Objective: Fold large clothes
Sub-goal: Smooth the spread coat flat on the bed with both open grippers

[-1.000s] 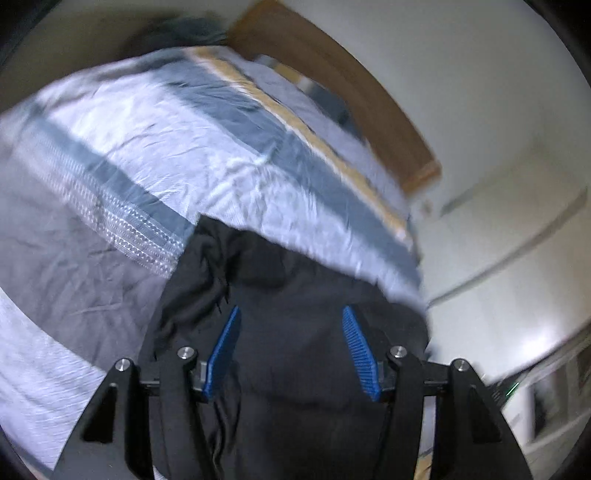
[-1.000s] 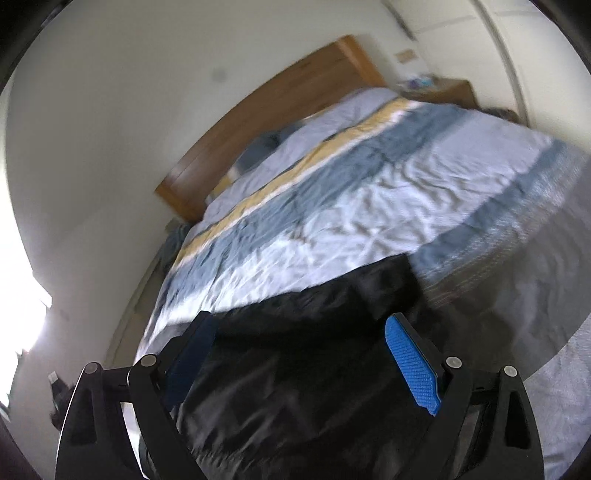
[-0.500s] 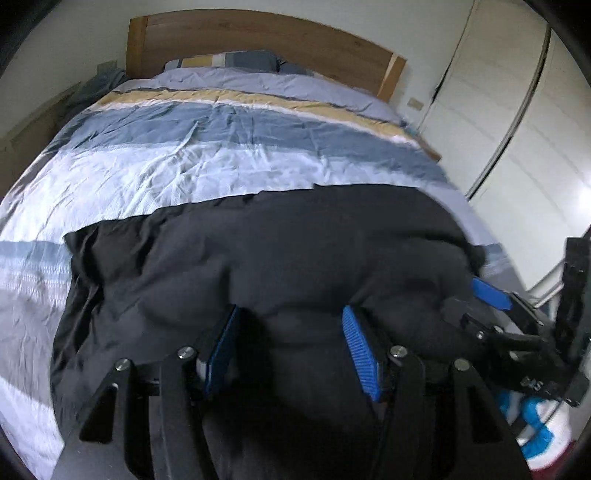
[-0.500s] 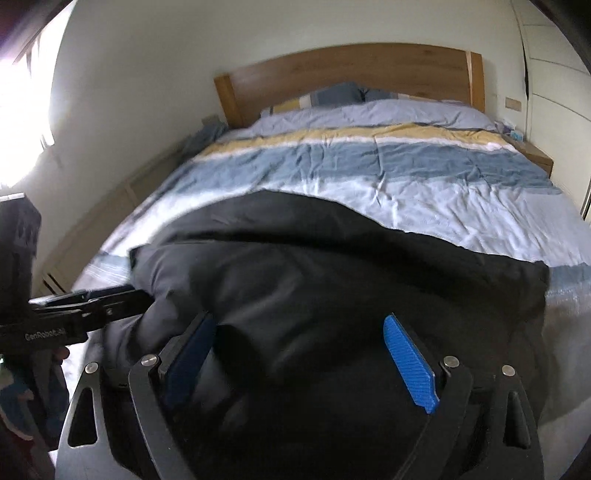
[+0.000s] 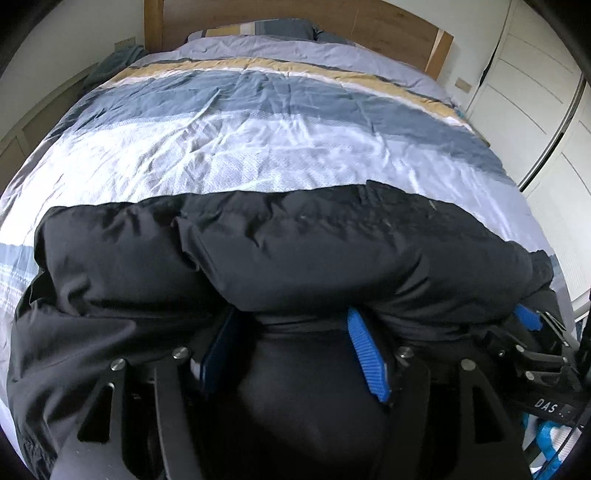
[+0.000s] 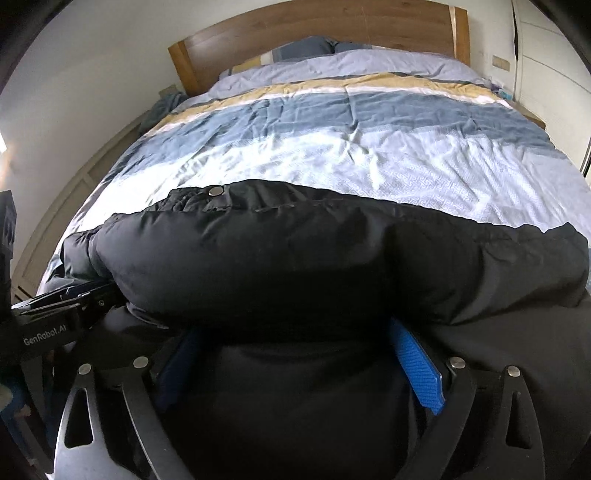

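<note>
Black padded jacket (image 5: pixel 295 258), spread crosswise over the near end of the bed (image 5: pixel 258 147), atop a striped duvet (image 6: pixel 369 155). Near edge rolled up into a thick puffed fold, bulging over both tools; lower layer flat beneath, reaching toward each camera.

Left gripper (image 5: pixel 293 347): blue fingers (image 5: pixel 365 354) standing well apart, dark fabric filling the gap, tips tucked under the rolled fold. Not clamped; judged a scooping or pushing stance rather than a pinch.

Right gripper (image 6: pixel 295 362): same arrangement, blue fingers (image 6: pixel 417 369) spread wide, tips hidden beneath the bulge, cloth lying between them without being squeezed.

Side-by-side placement, each tool visible at the edge of the other's view, probably chosen to share the width of a bulky garment and to carry the fold forward evenly. Low entry under the roll probably meant to lift padding that would slump if seized at one point only.

Snap button (image 6: pixel 215 191) exposed on the far edge of the jacket, toward the left.

Background: wooden headboard (image 6: pixel 314 33), pillows (image 6: pixel 306 46) against it, white wardrobe doors (image 5: pixel 535 92) at right.

Containers: none in view; nothing held within anything, apart from cloth lying loose between the spread fingers.
</note>
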